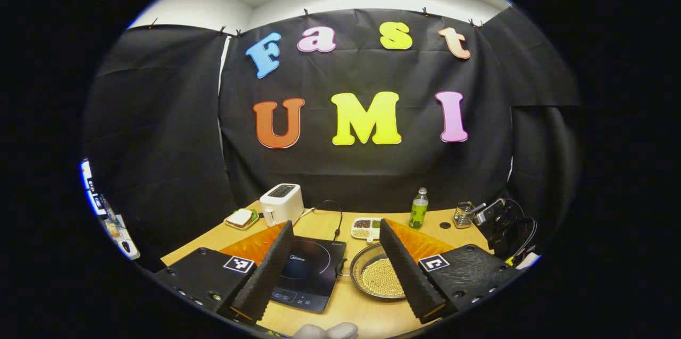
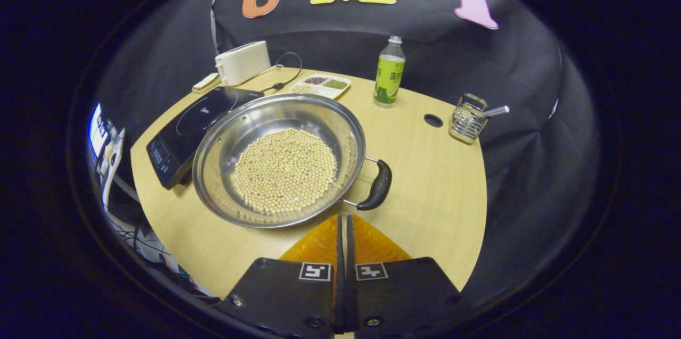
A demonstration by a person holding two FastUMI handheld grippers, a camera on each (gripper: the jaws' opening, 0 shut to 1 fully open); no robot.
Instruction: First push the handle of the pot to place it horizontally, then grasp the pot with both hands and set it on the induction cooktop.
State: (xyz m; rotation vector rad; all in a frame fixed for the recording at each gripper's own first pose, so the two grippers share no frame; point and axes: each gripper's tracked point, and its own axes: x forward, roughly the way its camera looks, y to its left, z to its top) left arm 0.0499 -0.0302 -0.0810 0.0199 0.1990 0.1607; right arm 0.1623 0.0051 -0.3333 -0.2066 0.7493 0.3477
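A wide steel pot (image 2: 279, 160) holding several pale beans sits on the wooden table, its rim lapping the black induction cooktop (image 2: 197, 126) on its left. Its black side handle (image 2: 378, 185) points toward the right front. My right gripper (image 2: 343, 217) is shut with nothing between its fingers, tips just short of the pot's near rim, left of the handle. In the left gripper view my left gripper (image 1: 336, 227) stands open above the table, the cooktop (image 1: 308, 272) between its fingers and the pot (image 1: 376, 277) partly hidden behind its right finger (image 1: 404, 264).
At the back stand a white toaster (image 2: 242, 61), a divided dish of grains (image 2: 320, 84), a green bottle (image 2: 389, 72) and a wire holder (image 2: 468, 118). A small plate with bread (image 1: 242, 218) lies left of the toaster. The table's edge curves close on the right.
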